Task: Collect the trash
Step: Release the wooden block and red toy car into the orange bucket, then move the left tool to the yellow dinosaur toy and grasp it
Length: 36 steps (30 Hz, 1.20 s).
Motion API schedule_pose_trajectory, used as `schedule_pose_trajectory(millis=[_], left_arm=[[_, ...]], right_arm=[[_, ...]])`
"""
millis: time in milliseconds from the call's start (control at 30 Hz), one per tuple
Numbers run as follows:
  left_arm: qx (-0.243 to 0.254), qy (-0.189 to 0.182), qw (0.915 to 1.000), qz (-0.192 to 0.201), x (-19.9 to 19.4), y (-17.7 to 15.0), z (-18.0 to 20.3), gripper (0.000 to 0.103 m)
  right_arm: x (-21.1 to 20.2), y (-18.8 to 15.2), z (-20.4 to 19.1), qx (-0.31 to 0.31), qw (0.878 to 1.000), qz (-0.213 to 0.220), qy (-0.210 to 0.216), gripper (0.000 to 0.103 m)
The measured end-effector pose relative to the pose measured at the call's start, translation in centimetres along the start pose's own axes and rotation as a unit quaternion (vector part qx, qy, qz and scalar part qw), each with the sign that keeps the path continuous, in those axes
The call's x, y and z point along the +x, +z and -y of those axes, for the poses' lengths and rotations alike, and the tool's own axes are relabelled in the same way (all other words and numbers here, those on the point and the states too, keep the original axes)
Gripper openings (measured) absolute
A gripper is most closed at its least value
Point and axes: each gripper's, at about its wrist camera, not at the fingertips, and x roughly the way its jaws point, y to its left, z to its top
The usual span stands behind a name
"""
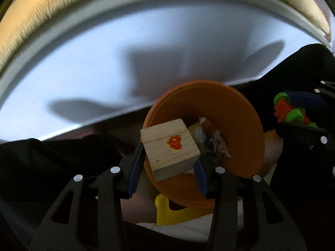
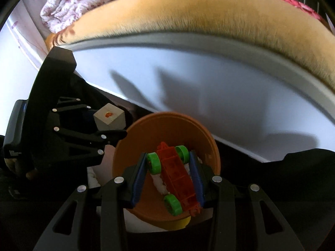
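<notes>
Wooden block (image 1: 170,149), red heart sticker on top, is pinched between the blue pads of the left gripper (image 1: 169,165), over the rim of the orange bin (image 1: 240,123). Crumpled wrappers (image 1: 209,140) lie inside the bin. Right gripper (image 2: 168,172) pinches an orange toy car (image 2: 178,173) with green wheels, directly above the bin opening. Behind: white bed frame (image 2: 230,79), tan fuzzy blanket (image 2: 188,10).

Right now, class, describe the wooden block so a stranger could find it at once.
Find the orange bin by the white bed frame. Over its rim, the left tongs grip a pale wooden cube. Only it bears a red heart sticker.
</notes>
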Motion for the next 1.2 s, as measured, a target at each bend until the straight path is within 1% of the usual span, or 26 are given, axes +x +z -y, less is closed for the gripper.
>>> schedule_pose_trajectory(millis=[200, 467, 500, 533, 567, 600, 867, 967, 1033, 1133, 1167, 1200], left_arm=[[-0.005, -0.001, 0.9993, -0.036, 2.2, 0.2, -0.4, 0.044], [-0.004, 0.000, 0.9983, -0.058, 3.4, 0.0, -0.5, 0.044], [-0.003, 0.004, 0.9980, -0.063, 3.7, 0.1, -0.7, 0.047], [-0.002, 0.005, 0.9977, -0.068, 4.1, 0.2, -0.8, 0.055], [-0.002, 0.015, 0.9971, -0.075, 4.4, 0.1, -0.8, 0.072], [-0.002, 0.021, 0.9970, -0.074, 4.4, 0.3, -0.8, 0.076], [-0.009, 0.013, 0.9977, -0.066, 3.8, 0.0, -1.3, 0.077], [-0.013, 0.011, 0.9983, -0.056, 3.2, -0.1, -1.4, 0.077], [-0.016, 0.011, 0.9988, -0.046, 2.4, -0.2, -1.4, 0.077], [-0.019, 0.012, 0.9996, -0.014, 0.2, 0.0, -1.8, 0.077], [-0.020, 0.010, 0.9997, 0.003, -1.0, 0.1, -2.0, 0.077], [-0.023, 0.006, 0.9995, 0.023, -2.5, 0.4, -2.2, 0.077]], right_arm=[[1.9, 0.1, 0.5, -0.002, 1.000, -0.029, 0.006, 0.040], [3.5, 0.1, 0.9, 0.000, 0.998, -0.055, 0.011, 0.041], [3.9, 0.4, 0.8, 0.000, 0.998, -0.060, 0.011, 0.045], [4.1, 0.4, 0.8, 0.000, 0.998, -0.063, 0.007, 0.052], [4.0, 0.4, 0.9, 0.002, 0.998, -0.060, -0.002, 0.064], [3.8, 0.6, 1.0, 0.004, 0.998, -0.056, -0.003, 0.064], [2.2, 0.4, 2.3, 0.042, 0.999, -0.026, -0.001, 0.068], [1.3, 0.3, 2.9, 0.053, 0.999, -0.009, 0.001, 0.071], [0.6, 0.3, 3.1, 0.060, 0.998, 0.004, 0.004, 0.072], [-0.6, 0.2, 3.0, 0.061, 0.998, 0.033, 0.002, 0.072], [-1.5, 0.1, 2.9, 0.060, 0.997, 0.051, 0.000, 0.074], [-2.3, 0.0, 3.0, 0.060, 0.996, 0.065, -0.003, 0.078]])
